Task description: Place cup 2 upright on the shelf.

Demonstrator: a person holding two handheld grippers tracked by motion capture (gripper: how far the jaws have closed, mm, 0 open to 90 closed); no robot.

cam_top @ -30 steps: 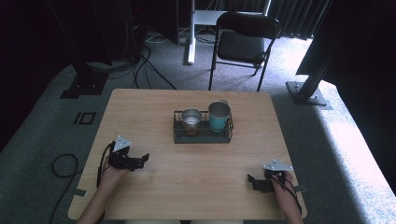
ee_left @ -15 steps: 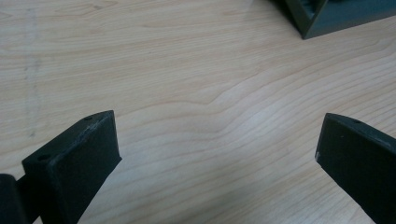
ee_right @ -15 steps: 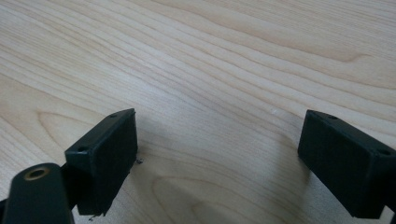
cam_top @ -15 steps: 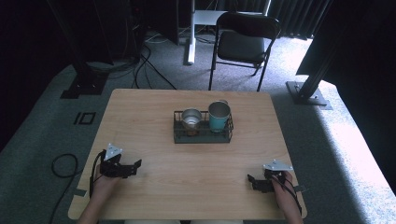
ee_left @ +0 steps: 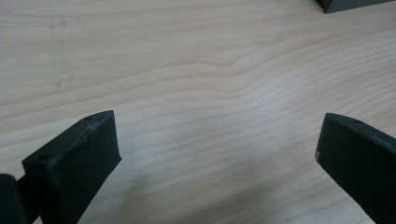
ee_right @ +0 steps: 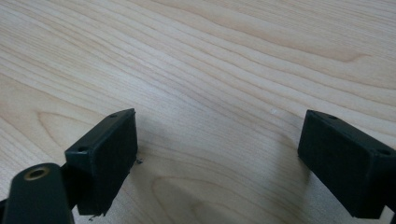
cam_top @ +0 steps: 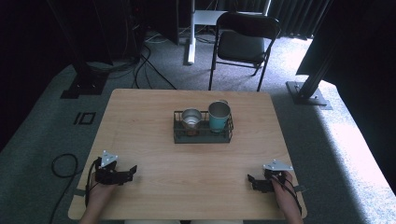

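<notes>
A dark wire basket [cam_top: 203,136] stands at the middle of the wooden table [cam_top: 140,121]. Inside it are a steel cup [cam_top: 191,118] on the left and a taller teal cup [cam_top: 218,115] on the right, both upright. My left gripper [cam_top: 132,171] rests near the table's front left corner, open, with bare wood between its jaws [ee_left: 219,140]. At the front right, my right gripper [cam_top: 250,179] lies low on the table, also open and holding nothing [ee_right: 217,144]. Both grippers are well clear of the basket.
A corner of the basket [ee_left: 350,4] shows at the top right of the left gripper view. A black folding chair [cam_top: 245,44] stands on the carpet behind the table. Cables [cam_top: 60,165] lie on the floor at the left. Black stand bases [cam_top: 308,91] flank the table.
My left gripper has drawn back toward the table's front left edge and settled lower. The right gripper has stayed where it was.
</notes>
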